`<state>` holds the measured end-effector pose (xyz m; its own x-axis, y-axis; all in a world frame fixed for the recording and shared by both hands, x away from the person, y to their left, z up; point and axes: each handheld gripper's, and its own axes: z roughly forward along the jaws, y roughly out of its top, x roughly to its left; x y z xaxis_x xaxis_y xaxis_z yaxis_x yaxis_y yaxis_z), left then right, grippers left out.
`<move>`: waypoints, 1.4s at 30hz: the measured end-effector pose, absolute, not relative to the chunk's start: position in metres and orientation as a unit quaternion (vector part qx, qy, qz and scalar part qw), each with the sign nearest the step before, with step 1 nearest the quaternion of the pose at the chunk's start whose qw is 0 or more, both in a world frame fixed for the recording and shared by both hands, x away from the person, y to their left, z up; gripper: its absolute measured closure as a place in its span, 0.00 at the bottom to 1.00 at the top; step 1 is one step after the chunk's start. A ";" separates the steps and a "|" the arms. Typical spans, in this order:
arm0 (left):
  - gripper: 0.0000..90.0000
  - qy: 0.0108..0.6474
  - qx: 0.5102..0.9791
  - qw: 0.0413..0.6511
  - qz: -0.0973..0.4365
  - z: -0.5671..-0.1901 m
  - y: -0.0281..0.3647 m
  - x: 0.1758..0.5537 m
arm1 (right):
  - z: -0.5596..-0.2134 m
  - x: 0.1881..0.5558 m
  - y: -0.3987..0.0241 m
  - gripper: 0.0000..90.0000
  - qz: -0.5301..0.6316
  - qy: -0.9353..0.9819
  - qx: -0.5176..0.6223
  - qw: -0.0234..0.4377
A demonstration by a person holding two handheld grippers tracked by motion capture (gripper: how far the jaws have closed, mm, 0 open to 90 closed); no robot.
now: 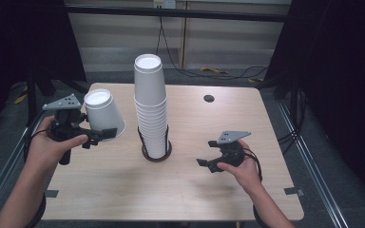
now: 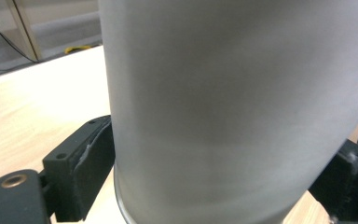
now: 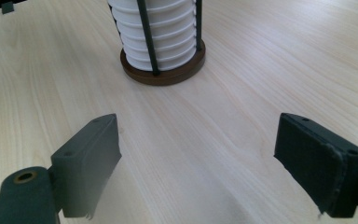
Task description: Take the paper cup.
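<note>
The right gripper point(image 1: 208, 162) rests low at about 4 o'clock from the stack point(image 1: 150, 107), jaws apart with nothing between them; in its own view bare worktop point(image 3: 242, 107) lies between the pads and the holder point(image 3: 163, 74) stands ahead at 12 o'clock.

The left gripper point(image 1: 105, 135) sits at about 9 o'clock from the stack and is clamped on a cup point(image 1: 102, 113). The cup is upside down, rim pinched between the pads, base tilted up toward 11 o'clock. In the left gripper view its wall point(image 2: 237, 107) rises straight ahead, with one pad point(image 2: 95, 158) pressed to its lower edge at 8 o'clock.

The step looks like placing this cup, either onto the stack or down on the worktop. To do it well, level the cup first so its rim is flat, keep the squeeze light since paper walls buckle, and move slowly past the tall stack, which could tip if nudged. The right gripper could steady the holder's rods if the cup goes on top. Release once the cup is seated.
</note>
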<state>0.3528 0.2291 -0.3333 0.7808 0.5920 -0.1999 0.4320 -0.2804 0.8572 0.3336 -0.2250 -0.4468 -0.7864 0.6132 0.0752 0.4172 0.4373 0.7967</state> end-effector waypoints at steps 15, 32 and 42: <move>0.13 0.309 0.813 0.491 0.056 -0.363 0.210 0.351 | -0.445 0.334 -0.223 0.15 0.441 0.839 0.302 0.104; 0.13 0.288 0.827 0.481 0.044 -0.378 0.188 0.347 | -0.436 0.339 -0.226 0.16 0.443 0.841 0.292 0.103; 0.13 0.274 0.835 0.476 0.034 -0.385 0.177 0.345 | -0.432 0.338 -0.225 0.16 0.436 0.848 0.286 0.100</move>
